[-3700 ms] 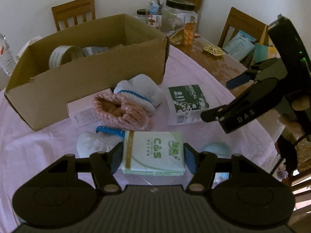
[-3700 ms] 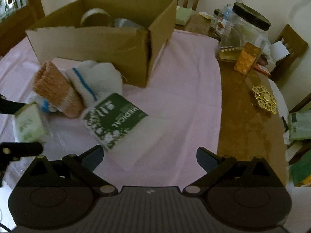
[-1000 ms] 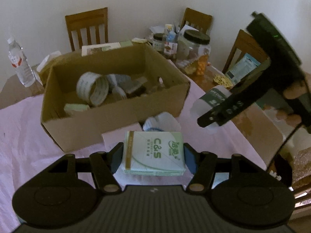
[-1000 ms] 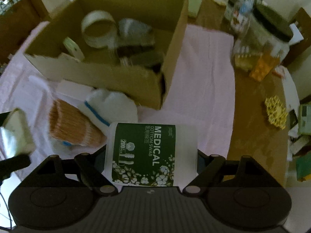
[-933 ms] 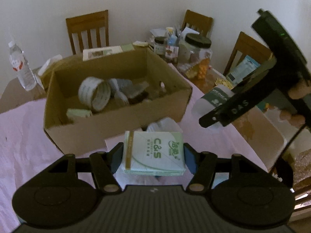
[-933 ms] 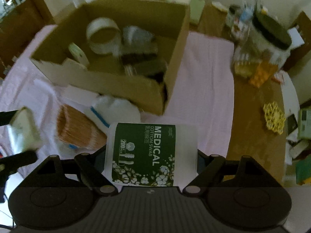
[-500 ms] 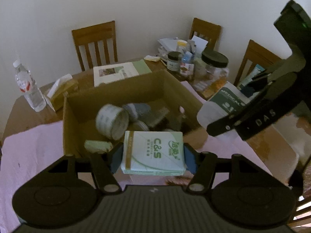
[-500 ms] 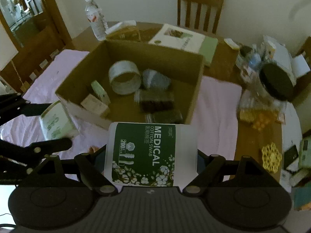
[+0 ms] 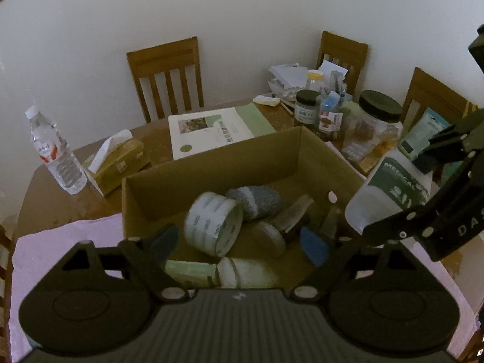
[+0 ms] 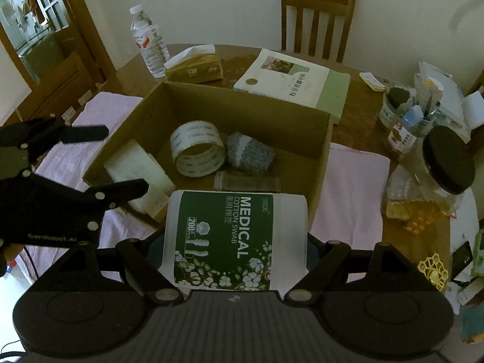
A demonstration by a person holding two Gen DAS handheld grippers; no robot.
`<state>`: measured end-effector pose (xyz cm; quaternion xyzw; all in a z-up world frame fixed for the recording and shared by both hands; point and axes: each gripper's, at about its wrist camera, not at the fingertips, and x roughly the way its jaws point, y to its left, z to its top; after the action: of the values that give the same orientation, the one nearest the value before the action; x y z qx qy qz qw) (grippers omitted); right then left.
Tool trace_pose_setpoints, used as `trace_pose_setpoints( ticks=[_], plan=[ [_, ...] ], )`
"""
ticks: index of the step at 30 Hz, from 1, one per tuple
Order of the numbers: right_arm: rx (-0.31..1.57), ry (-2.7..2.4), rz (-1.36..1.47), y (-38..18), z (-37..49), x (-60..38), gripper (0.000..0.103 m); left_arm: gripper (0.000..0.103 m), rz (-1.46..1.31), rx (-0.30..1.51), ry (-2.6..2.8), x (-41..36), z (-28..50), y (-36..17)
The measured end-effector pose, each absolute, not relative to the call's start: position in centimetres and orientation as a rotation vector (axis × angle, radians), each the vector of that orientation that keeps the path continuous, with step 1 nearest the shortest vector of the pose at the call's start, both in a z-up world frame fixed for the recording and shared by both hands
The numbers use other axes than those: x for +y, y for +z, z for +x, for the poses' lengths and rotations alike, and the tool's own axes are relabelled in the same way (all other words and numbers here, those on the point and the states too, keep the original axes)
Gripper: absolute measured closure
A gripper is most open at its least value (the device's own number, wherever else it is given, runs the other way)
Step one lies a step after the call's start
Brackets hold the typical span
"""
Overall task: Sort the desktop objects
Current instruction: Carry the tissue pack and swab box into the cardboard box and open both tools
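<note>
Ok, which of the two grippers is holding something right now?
The right gripper: the medical cotton swab pack sits clamped between its fingers. The left gripper is opening with nothing between its fingers, above the cardboard box.

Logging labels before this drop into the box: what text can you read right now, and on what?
"MEDICAL COTTON SWAB", "200 Pcs": green label of the white cotton swab bag in the right gripper.
"DAS": that black gripper's side, left wrist view.
Print on the white tape roll, clear water bottle, white-and-green booklet: too small or blurred.

"MEDICAL COTTON SWAB" on swab pack (image 10: 225,239)
</note>
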<state>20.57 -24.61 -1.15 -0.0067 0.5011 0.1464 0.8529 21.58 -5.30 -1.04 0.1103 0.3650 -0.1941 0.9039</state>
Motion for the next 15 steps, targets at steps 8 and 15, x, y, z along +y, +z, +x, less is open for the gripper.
trace_pose_setpoints(
  ticks=[8,15],
  plan=[
    [1.073,0.319,-0.022,-2.0,22.5,-23.4,0.016,0.014,0.213,0.808,-0.400,-3.6,20.8,-1.9],
    [1.070,0.344,-0.022,-2.1,24.1,-22.3,0.012,0.013,0.212,0.834,-0.400,-2.7,19.2,-2.0]
  ],
)
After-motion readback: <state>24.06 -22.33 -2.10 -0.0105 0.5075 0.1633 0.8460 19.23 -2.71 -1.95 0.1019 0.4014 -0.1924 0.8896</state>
